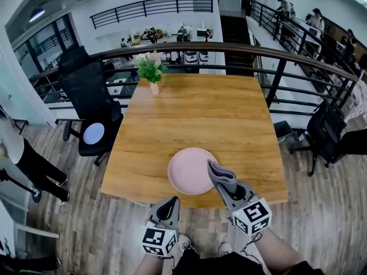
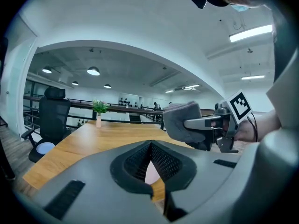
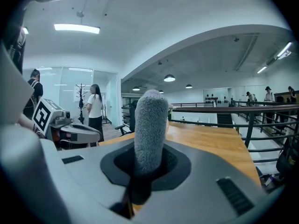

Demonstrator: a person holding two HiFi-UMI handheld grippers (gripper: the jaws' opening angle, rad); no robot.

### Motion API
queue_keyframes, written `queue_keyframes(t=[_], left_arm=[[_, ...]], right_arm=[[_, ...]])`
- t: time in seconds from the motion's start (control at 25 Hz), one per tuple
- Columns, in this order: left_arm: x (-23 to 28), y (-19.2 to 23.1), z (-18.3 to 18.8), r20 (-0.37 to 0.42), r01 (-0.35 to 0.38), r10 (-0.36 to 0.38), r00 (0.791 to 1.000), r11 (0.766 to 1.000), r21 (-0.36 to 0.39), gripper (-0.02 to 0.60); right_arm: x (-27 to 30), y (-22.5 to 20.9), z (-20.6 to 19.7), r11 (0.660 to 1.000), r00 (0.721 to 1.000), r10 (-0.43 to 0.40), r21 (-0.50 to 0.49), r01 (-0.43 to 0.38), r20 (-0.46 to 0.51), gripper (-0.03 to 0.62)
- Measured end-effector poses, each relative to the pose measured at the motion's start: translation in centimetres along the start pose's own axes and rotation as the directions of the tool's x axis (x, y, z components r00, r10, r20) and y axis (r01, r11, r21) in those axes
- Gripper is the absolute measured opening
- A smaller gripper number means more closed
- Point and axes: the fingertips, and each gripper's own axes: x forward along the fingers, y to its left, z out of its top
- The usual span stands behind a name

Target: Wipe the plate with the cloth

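Note:
A pink plate (image 1: 192, 171) lies near the front edge of the wooden table (image 1: 195, 113). My right gripper (image 1: 227, 188) is shut on a folded grey cloth (image 1: 220, 173), which hangs over the plate's right rim. In the right gripper view the cloth (image 3: 150, 125) stands upright between the jaws of the right gripper (image 3: 148, 164). My left gripper (image 1: 170, 204) is shut and holds nothing; it hovers just off the table's front edge, below the plate. In the left gripper view the left gripper (image 2: 152, 148) has a sliver of the pink plate (image 2: 150, 174) behind its tips, and the cloth (image 2: 183, 120) is to the right.
A small vase of flowers (image 1: 152, 72) stands at the table's far left edge. A black office chair (image 1: 92, 105) is left of the table and another chair (image 1: 324, 132) is to the right. A railing (image 1: 229, 50) runs behind. A person (image 1: 26, 159) stands at far left.

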Motion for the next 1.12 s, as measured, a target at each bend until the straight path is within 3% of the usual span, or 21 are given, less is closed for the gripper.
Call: queue_keyframes(t=[0.52,0.76,1.12], left_arm=[[-4.9,-12.6,-1.6,0.031,-0.145,0.146,0.989,0.989,-0.018,0.018],[-6.7,-14.9,-2.1,0.037,-0.199,0.200,0.979,0.979,-0.034,0.018],[-7.9,-15.2,-2.2,0.036,-0.231,0.234,0.972,0.971,-0.064,0.018]], right_arm=[[-10.0,0.3,-3.5,0.982,0.982,0.187,0.011,-0.187,-0.003,0.052],[-12.3,1.2,-4.6,0.968,0.968,0.250,0.019,-0.250,-0.006,0.052],[-13.0,2.2,-5.3,0.961,0.961,0.277,0.033,-0.276,-0.015,0.052]])
